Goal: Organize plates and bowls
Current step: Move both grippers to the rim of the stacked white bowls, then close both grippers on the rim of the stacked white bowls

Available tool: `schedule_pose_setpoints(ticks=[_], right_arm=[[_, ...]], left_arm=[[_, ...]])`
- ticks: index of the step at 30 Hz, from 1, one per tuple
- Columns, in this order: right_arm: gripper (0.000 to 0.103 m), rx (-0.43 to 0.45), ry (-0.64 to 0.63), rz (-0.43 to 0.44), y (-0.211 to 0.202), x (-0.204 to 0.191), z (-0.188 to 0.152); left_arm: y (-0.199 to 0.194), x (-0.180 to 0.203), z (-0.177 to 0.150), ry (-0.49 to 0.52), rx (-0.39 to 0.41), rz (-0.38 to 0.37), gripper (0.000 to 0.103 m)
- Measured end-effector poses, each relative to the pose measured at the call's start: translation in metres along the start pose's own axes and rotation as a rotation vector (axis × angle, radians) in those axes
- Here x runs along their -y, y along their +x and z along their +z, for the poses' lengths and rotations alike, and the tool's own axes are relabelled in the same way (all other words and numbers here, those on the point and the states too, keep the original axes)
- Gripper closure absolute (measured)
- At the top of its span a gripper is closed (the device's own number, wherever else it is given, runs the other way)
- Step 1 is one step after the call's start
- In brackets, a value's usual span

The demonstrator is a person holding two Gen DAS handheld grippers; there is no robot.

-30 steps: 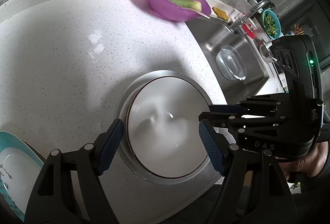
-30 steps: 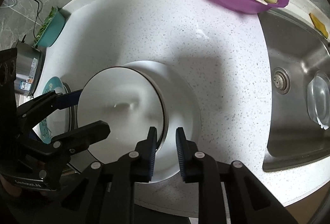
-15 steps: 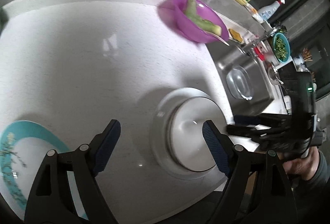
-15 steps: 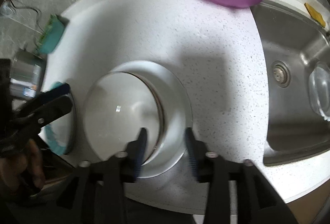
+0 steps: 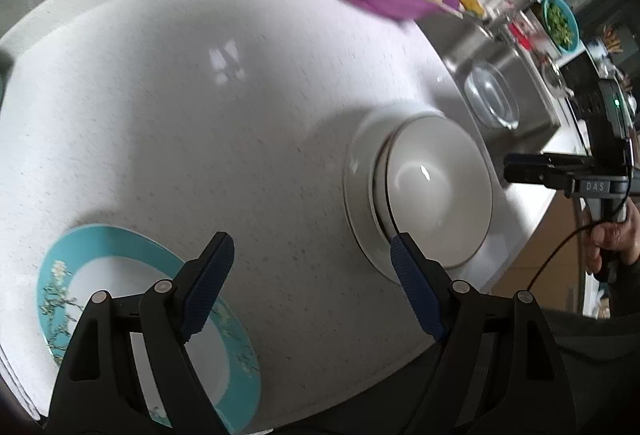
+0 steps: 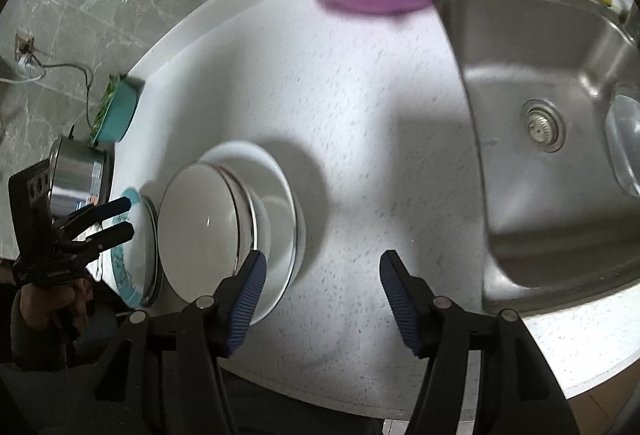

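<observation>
On the white speckled counter (image 5: 200,139), a steel sink (image 6: 560,75) adjoins.

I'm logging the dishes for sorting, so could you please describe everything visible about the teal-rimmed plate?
The teal-rimmed plate is round and shallow, looks like glazed ceramic, with a white centre and a broad teal border printed with pale blossom sprigs. It lies flat near the edge of the white speckled countertop, apart from the white bowl stack. Nothing grips it; a dark finger hides part of it.
</observation>
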State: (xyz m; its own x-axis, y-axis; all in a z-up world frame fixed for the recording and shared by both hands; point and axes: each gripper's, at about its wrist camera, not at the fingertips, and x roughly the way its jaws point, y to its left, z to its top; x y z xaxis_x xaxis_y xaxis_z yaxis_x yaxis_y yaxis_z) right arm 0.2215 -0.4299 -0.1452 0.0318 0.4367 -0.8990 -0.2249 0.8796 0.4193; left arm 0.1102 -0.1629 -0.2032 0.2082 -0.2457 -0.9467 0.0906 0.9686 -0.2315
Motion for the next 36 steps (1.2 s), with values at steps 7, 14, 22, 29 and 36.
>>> schedule_pose_setpoints(ticks=[7,14,22,29,36], right_arm=[[0.041,-0.028,-0.009,-0.004,0.016,-0.003,0.001],[0.041,-0.036,0.009,-0.004,0.022,0.002,-0.004],[0.041,-0.036,0.019,0.004,0.022,0.006,-0.005],[0.041,-0.027,0.041,0.013,0.026,-0.001,-0.016],[0.041,-0.004,0.111,0.008,0.029,0.000,-0.028]], left_arm=[[0.016,0.005,-0.005,0.010,-0.014,-0.015,0.022],[0.024,0.005,-0.002,0.013,-0.028,-0.067,0.023],[0.018,0.001,0.016,0.135,-0.094,-0.109,0.023],[0.029,-0.002,0.041,0.263,-0.154,-0.044,0.023],[0.049,-0.007,0.054,0.293,-0.186,-0.073,0.024]])
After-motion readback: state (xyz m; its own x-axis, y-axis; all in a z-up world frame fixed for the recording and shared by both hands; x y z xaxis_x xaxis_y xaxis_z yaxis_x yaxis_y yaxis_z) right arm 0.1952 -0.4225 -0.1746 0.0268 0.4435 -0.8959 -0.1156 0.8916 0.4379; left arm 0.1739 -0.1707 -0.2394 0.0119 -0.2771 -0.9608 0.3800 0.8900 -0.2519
